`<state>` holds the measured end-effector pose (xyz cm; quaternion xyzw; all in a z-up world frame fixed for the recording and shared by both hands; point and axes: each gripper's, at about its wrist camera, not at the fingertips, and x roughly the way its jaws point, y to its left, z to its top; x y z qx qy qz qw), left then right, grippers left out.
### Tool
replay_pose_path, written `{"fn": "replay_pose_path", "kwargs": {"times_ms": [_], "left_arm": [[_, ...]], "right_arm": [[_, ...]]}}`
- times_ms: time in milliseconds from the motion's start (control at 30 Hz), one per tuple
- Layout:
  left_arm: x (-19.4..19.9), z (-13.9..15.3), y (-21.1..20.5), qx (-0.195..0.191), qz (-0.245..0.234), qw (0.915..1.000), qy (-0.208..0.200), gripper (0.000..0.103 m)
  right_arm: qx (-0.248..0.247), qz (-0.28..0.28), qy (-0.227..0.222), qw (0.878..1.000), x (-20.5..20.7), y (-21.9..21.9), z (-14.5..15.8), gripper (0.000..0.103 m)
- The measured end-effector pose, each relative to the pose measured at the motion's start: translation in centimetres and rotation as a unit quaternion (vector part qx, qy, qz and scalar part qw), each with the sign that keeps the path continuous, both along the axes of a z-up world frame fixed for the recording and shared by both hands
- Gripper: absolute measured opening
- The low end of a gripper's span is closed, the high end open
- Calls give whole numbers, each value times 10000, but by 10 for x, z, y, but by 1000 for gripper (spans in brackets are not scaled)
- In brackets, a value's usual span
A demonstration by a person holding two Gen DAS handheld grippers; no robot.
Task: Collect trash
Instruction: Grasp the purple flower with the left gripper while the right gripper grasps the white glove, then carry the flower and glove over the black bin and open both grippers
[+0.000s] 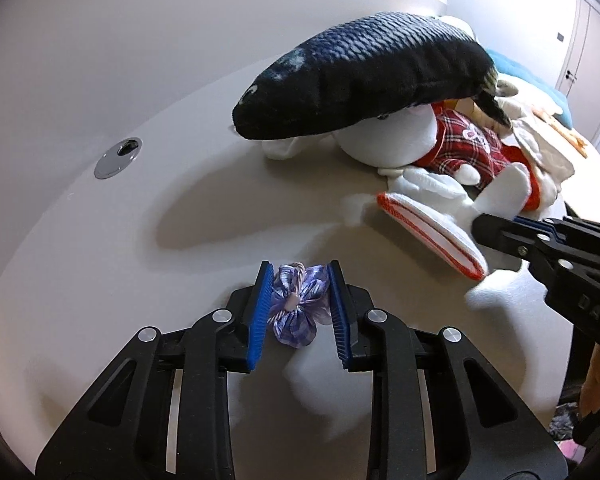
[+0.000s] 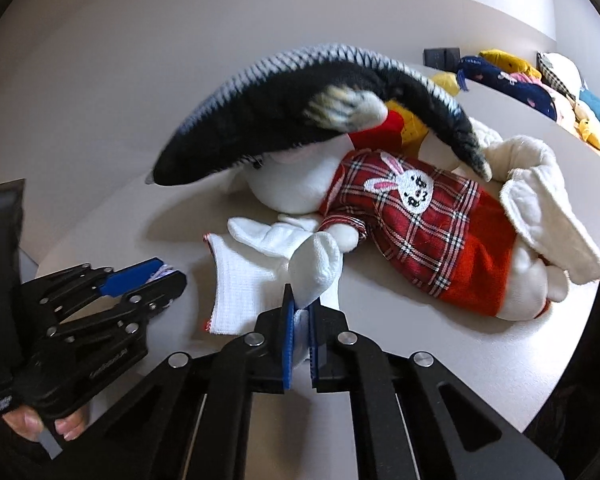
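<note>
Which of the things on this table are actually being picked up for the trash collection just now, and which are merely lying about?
In hand:
- purple fabric flower, pinched in the left claw
- white sock, its toe gripped by the right claw

Lying about:
- dark plush fish
- white plush rabbit in a red plaid dress, under the fish
- cream mitt
- metal grommet in the table

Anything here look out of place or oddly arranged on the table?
Yes. A dark plush fish lies propped on top of the white plush rabbit in the red plaid top, its head overhanging the table. A white sock lies loose beside them, and a small purple fabric flower sits apart near the front.
</note>
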<state>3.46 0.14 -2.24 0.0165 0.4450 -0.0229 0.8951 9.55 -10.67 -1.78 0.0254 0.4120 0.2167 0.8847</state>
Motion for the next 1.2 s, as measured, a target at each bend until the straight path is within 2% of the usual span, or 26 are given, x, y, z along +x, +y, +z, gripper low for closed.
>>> {"fn": "replay_pose_path", "kwargs": {"times_ms": [133,400,767,1200], "left_arm": [[-3,2,-2,-40,-7,10000,56,26],[-21,37,-18,-16,-91,9994,-339,26],[-34,67,-60,-135,-385,9973,-617,26],[-33,71,-129,-292,-1087,9916,-644,26]], "right_arm": [[93,5,-123,9999,-13,-5,11,7],[176,-91,-379,9991,-36,-29,34,7],[175,-447,-798,9957,-75,-73,65,7],[150,-1145,-979,9885,-99,-140,73,7]]}}
